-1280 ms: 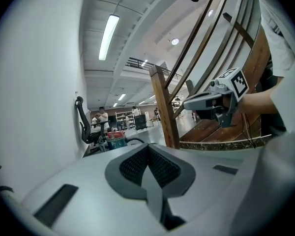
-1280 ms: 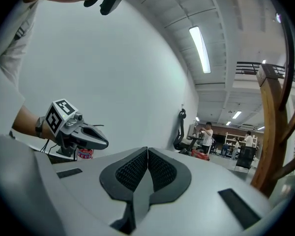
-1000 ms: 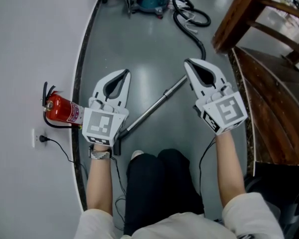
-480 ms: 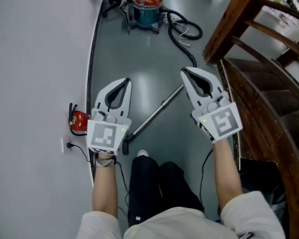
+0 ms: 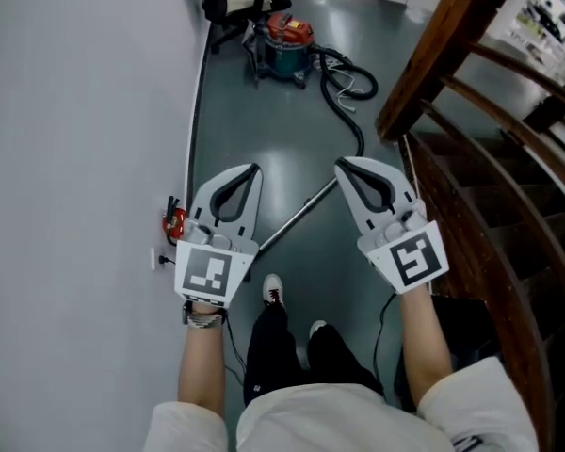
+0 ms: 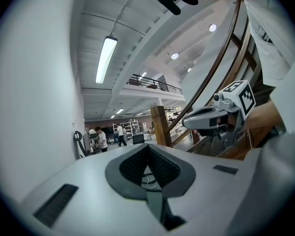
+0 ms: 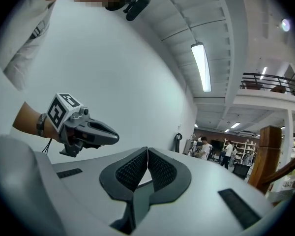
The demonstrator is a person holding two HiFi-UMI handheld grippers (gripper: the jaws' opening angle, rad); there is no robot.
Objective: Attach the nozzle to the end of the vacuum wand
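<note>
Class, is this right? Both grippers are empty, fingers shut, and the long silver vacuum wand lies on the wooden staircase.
No: the head view shows the long silver vacuum wand lying on the grey floor. The left gripper and right gripper are empty, fingers shut.

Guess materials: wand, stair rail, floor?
The wand looks like metal, polished: thin, straight, silvery highlight. The stair rail looks like wood, brown, varnished, slightly glossy. The floor is a smooth grey-green coating, perhaps epoxy or painted concrete: soft glare.
</note>
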